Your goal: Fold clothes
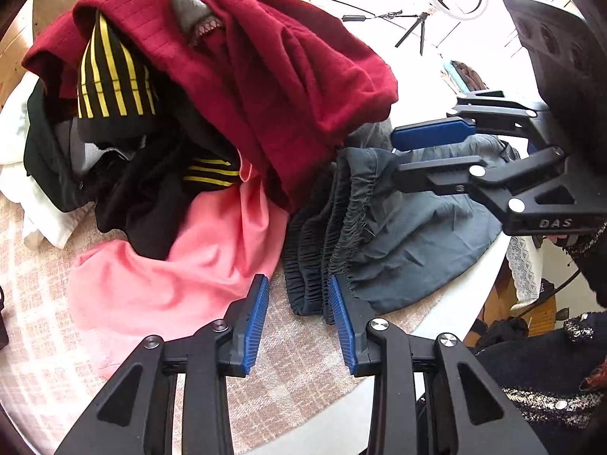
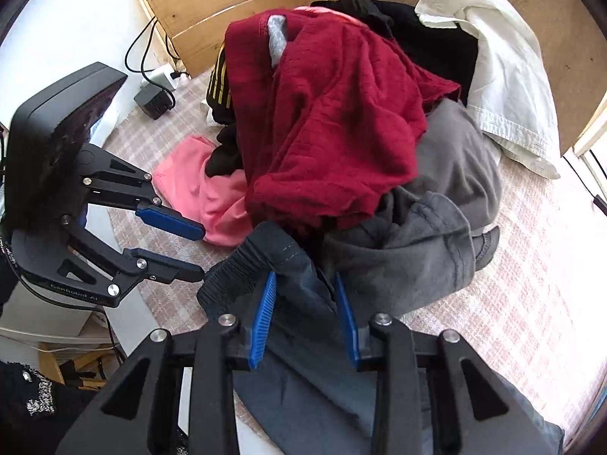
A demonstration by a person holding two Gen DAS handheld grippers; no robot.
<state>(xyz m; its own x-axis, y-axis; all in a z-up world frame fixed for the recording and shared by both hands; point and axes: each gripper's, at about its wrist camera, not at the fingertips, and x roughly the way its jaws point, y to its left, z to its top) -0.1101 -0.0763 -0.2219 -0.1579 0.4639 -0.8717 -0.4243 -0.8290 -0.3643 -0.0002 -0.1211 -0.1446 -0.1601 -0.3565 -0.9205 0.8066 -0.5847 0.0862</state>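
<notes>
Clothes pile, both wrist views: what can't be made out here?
- Grey shorts: far part buried under the red sweater, left view; near end cut off by the frame edge, right view.
- Right gripper: whether its jaws pinch the waistband, fabric hides the contact.
- Black clothes: garment type, crumpled and shadowed.

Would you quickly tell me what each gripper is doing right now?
Left gripper: open, holding nothing.
Right gripper: open around the dark grey elastic-waist shorts, not clamped.
</notes>
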